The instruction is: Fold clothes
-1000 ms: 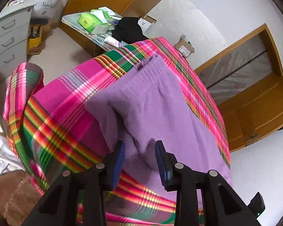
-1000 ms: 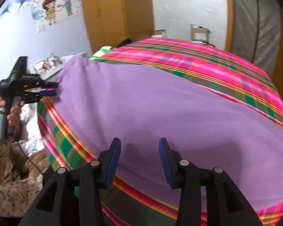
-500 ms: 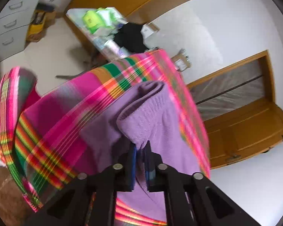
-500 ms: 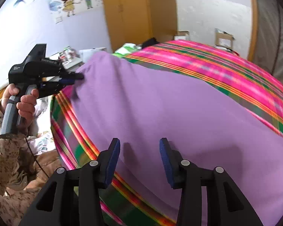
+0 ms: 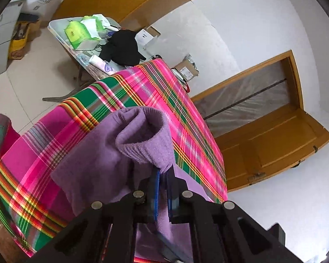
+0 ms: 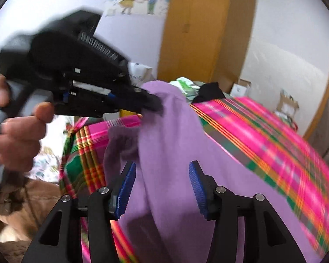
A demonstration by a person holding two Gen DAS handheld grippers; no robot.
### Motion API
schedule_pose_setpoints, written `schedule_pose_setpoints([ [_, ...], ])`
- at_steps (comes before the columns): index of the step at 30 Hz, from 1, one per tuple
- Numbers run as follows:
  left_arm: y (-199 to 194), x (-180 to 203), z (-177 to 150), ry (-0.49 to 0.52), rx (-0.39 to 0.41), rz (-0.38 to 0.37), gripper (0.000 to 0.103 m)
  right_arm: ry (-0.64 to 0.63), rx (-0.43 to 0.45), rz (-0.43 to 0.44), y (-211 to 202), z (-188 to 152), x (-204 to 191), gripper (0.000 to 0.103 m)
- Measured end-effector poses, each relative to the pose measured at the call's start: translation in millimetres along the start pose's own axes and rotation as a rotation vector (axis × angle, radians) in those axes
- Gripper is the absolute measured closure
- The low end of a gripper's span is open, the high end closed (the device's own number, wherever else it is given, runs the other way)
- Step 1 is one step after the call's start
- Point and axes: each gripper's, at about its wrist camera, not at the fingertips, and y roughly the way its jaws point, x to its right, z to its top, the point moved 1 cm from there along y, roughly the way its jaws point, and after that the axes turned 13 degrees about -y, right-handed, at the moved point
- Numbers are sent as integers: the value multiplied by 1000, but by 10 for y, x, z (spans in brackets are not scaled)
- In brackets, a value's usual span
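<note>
Left gripper clamped on purple garment cuff, since a second ago, lifted at frame centre above plaid cloth. Right gripper jaws opening, pads clear of fabric between them. Fold begun.

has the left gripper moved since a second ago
Yes. In the right wrist view the left gripper, shut on the purple garment, has lifted its edge off the plaid cloth and looms nearer.
</note>
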Motion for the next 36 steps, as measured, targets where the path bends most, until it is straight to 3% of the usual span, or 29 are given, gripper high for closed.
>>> schedule_pose_setpoints([
  [6, -14, -61, 83, -8, -18, -27, 98, -75, -65, -110, 414, 238, -62, 53],
  [8, -17, -76, 103, -9, -27, -39, 97, -67, -82, -150, 487, 306, -1, 80],
  [10, -20, -97, 102, -7, -46, -47, 97, -44, -90, -174, 527, 358, 87, 96],
  [12, -27, -129, 99, -8, -70, -62, 91, -7, -85, -178, 502, 405, 205, 96],
  [14, -57, -143, 101, 9, -60, -60, 77, 30, -82, -181, 475, 458, 330, 97],
  [15, -80, -158, 105, 17, -45, -54, 77, 58, -77, -176, 453, 489, 405, 97],
  [19, -62, -324, 182, -12, -42, -43, 76, 194, -51, -112, 386, 579, 744, 97],
  [24, 202, -419, 222, -43, -121, -49, 76, 352, -14, -34, 359, 590, 1046, 97],
  [28, 475, -398, 266, -59, -192, -29, 76, 373, 26, -9, 308, 604, 1050, 97],
  [36, 788, -433, 470, -131, -194, -9, 78, 398, 87, 24, 266, 654, 1084, 97],
])
